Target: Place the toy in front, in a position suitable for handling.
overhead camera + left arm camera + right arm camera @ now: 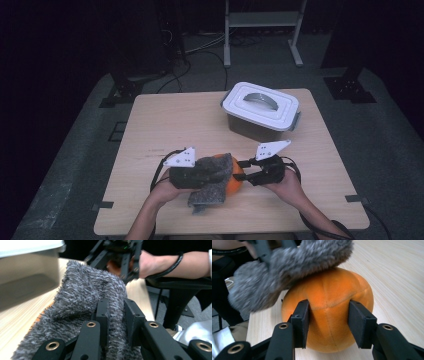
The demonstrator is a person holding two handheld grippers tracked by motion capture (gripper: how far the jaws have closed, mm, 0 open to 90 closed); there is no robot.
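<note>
An orange plush ball [236, 184] [329, 287] lies on the wooden table [165, 125] near the front edge. A grey fuzzy cloth [210, 196] [82, 292] [287, 267] is draped over its top and left side. My left gripper [216, 172] [117, 312] is shut on a fold of this cloth, its pads sunk in the pile. From the right, my right gripper [243, 170] [328, 315] has its two pads pressed against the sides of the orange ball. In the left gripper view the right gripper [120, 262] is beyond the cloth, with a hand behind it.
A closed white-lidded storage box [261, 109] [25, 265] with a grey handle stands at the back right of the table. Beyond the table, cables and a metal frame [262, 30] are on the dark floor. Tape marks sit at the table's front corners.
</note>
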